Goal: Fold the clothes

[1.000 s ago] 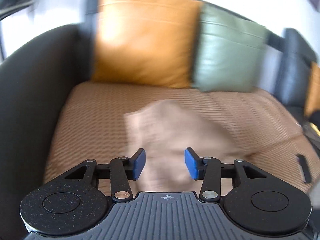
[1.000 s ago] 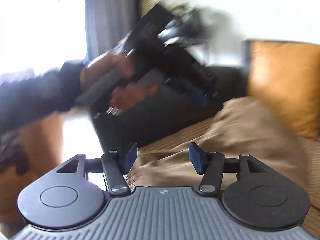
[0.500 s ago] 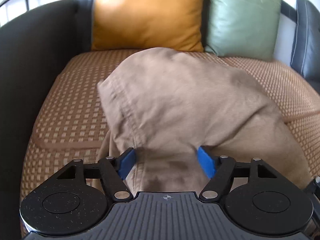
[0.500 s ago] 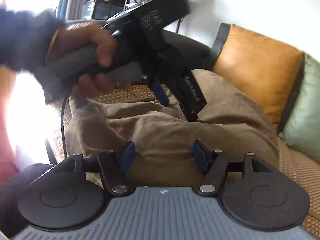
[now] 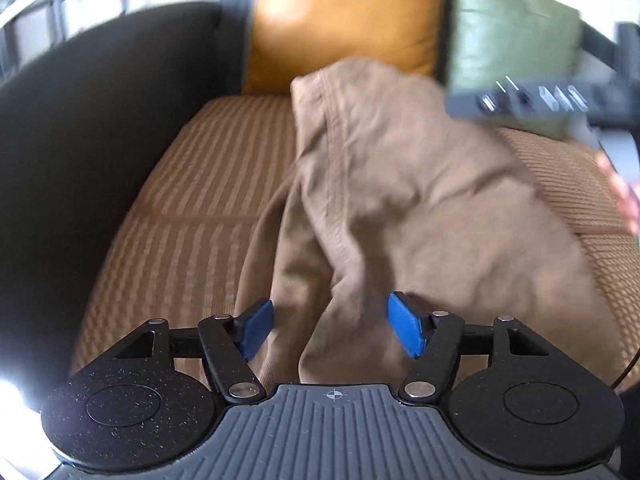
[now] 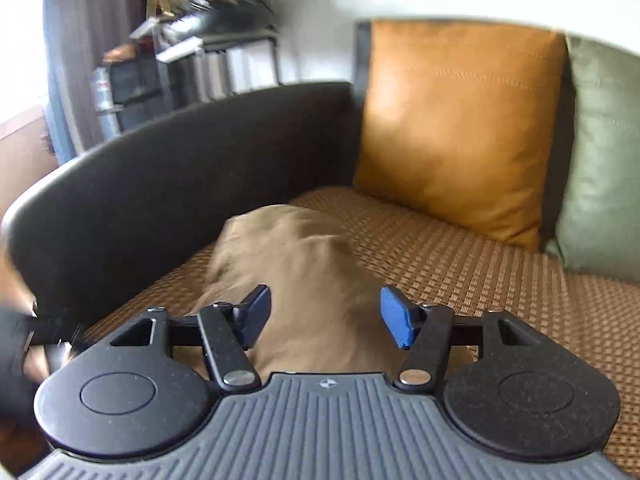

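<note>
On the woven brown seat cushion [image 5: 188, 216] of the dark sofa, the crumpled tan cotton garment [image 5: 400, 200] now lies in a loose heap; half a second ago it was draped high and bunched right up against both tools, and it has since dropped and slumped toward the orange cushion [image 5: 344, 20] and green cushion [image 5: 516, 28] at the back. The left gripper [image 5: 329, 328] has come down over the near end of the cloth, its blue pads standing well apart with a fold running between them but not pinched, so it holds nothing. The right gripper [image 6: 323, 316] has swung away to the side, out from beside the left hand; its jaws are closing slightly over the fabric [image 6: 304, 264] below, yet the pads do not press on it. By my reading the garment has just been released, still unfolded, and an edge must be regrasped before any fold begins.
</note>
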The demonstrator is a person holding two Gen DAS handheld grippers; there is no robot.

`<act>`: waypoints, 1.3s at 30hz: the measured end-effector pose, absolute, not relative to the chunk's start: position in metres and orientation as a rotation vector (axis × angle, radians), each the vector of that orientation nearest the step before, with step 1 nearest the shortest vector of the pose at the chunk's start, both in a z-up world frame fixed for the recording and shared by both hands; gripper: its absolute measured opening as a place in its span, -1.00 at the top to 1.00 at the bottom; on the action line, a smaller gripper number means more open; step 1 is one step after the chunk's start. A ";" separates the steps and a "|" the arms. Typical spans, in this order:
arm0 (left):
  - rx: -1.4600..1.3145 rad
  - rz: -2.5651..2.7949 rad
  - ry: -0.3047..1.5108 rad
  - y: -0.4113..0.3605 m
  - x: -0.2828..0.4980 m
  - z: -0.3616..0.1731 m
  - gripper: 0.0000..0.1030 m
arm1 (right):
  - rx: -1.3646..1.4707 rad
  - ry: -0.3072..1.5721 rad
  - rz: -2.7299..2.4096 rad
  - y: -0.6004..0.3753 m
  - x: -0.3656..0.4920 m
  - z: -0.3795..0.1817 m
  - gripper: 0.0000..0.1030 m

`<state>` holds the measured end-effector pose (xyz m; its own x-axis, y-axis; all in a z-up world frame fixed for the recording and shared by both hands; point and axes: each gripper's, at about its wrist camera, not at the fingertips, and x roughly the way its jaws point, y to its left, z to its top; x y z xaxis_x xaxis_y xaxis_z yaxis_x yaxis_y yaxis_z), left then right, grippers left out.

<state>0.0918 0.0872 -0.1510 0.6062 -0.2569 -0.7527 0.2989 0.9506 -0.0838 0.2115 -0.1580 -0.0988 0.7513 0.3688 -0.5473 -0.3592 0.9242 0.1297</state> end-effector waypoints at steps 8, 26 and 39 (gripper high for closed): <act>-0.100 -0.308 0.772 0.112 0.077 -0.186 -0.51 | 0.018 0.814 0.305 -0.090 0.290 -0.176 -0.45; -0.340 -0.223 0.764 0.145 0.084 -0.166 -0.70 | 0.013 0.730 0.266 -0.097 0.271 -0.153 -0.63; -0.181 -0.347 0.767 0.066 0.070 -0.150 -0.66 | -0.041 0.708 0.292 -0.122 0.206 -0.117 -0.47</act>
